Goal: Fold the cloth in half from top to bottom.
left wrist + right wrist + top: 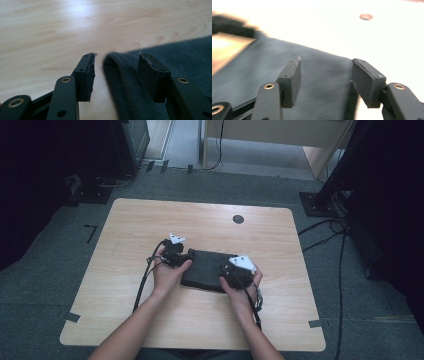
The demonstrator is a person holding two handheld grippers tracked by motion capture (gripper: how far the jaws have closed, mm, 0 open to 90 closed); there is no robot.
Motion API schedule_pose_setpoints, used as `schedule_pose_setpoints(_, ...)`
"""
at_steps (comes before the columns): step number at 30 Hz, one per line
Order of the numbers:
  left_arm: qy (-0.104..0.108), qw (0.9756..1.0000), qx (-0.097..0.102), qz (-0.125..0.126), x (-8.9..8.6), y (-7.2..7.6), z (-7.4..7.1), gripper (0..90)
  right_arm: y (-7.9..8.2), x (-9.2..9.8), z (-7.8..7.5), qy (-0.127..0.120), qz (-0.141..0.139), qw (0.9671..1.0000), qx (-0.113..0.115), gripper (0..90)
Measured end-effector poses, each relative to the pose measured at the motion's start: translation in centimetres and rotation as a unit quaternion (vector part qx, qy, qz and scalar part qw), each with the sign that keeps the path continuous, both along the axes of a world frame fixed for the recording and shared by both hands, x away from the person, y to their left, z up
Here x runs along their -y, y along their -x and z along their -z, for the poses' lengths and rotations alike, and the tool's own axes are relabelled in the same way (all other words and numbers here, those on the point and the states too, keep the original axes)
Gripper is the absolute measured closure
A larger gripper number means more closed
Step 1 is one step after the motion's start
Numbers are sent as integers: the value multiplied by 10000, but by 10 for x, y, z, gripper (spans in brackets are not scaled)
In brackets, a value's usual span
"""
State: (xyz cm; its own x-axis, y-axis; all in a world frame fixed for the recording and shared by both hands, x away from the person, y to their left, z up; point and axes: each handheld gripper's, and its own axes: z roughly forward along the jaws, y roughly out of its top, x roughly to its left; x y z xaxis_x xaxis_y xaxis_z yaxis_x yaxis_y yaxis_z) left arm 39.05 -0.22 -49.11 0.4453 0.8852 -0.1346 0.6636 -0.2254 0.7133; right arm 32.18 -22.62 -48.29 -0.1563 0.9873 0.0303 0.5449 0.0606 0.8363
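A dark folded cloth (206, 270) lies flat at the middle of the table (130, 230), with the left gripper (116, 72) and right gripper (325, 80) at its opposite ends, jaws spread wide and holding nothing, seemingly placed to grip both ends together.

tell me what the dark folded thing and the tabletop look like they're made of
Dark folded thing: likely soft knit or woven fabric, matte dark grey; fine ribbed lines and a rounded, floppy edge show. Tabletop: light wood or wood-look laminate, smooth, with visible grain and a slight sheen.
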Motion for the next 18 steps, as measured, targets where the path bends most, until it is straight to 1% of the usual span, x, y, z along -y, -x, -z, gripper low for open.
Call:
schedule_pose_setpoints(2,-339,9994,-8,48,5,6,6,481,-15,15,2,-320,194,9991,-184,491)
schedule_pose_setpoints(3,-399,9991,-7,145,6,8,10,513,-23,21,4,-390,256,9985,-293,493)
schedule_pose_setpoints(4,-390,9989,4,247,6,10,12,589,-31,25,8,-453,195,9978,-440,498)
schedule_pose_setpoints(5,-361,9989,18,307,4,11,14,655,-37,26,12,-577,73,9963,-635,521)
schedule_pose_setpoints(6,-332,9989,24,321,2,12,14,698,-41,26,16,-588,18,9952,-779,547)
schedule_pose_setpoints(7,-318,9990,20,326,1,12,14,733,-43,25,18,-495,47,9954,-825,582)
schedule_pose_setpoints(8,-329,9989,11,327,-1,12,14,758,-44,23,20,-397,55,9959,-813,630)
schedule_pose_setpoints(9,-303,9991,-4,288,-3,13,14,772,-43,23,21,-251,145,9963,-807,656)
schedule_pose_setpoints(10,-218,9994,-64,260,-5,13,14,775,-43,24,23,-259,227,9963,-793,690)
schedule_pose_setpoints(11,-127,9996,-100,218,-9,13,15,775,-43,25,27,-296,269,9955,-853,684)
schedule_pose_setpoints(13,-26,9998,-95,187,-12,14,16,752,-43,29,30,-443,295,9951,-828,624)
schedule_pose_setpoints(14,-64,9998,-19,179,-14,16,15,706,-43,31,30,-497,309,9950,-804,597)
schedule_pose_setpoints(15,-94,9998,36,175,-16,19,14,627,-40,33,26,-524,327,9959,-659,559)
schedule_pose_setpoints(16,3,9997,118,203,-20,22,12,588,-35,33,23,-455,395,9970,-486,540)
schedule_pose_setpoints(17,126,9995,144,248,-24,25,10,556,-29,32,18,-276,437,9984,-235,508)
schedule_pose_setpoints(18,188,9994,169,248,-27,27,8,517,-23,29,12,-156,390,9991,-58,471)
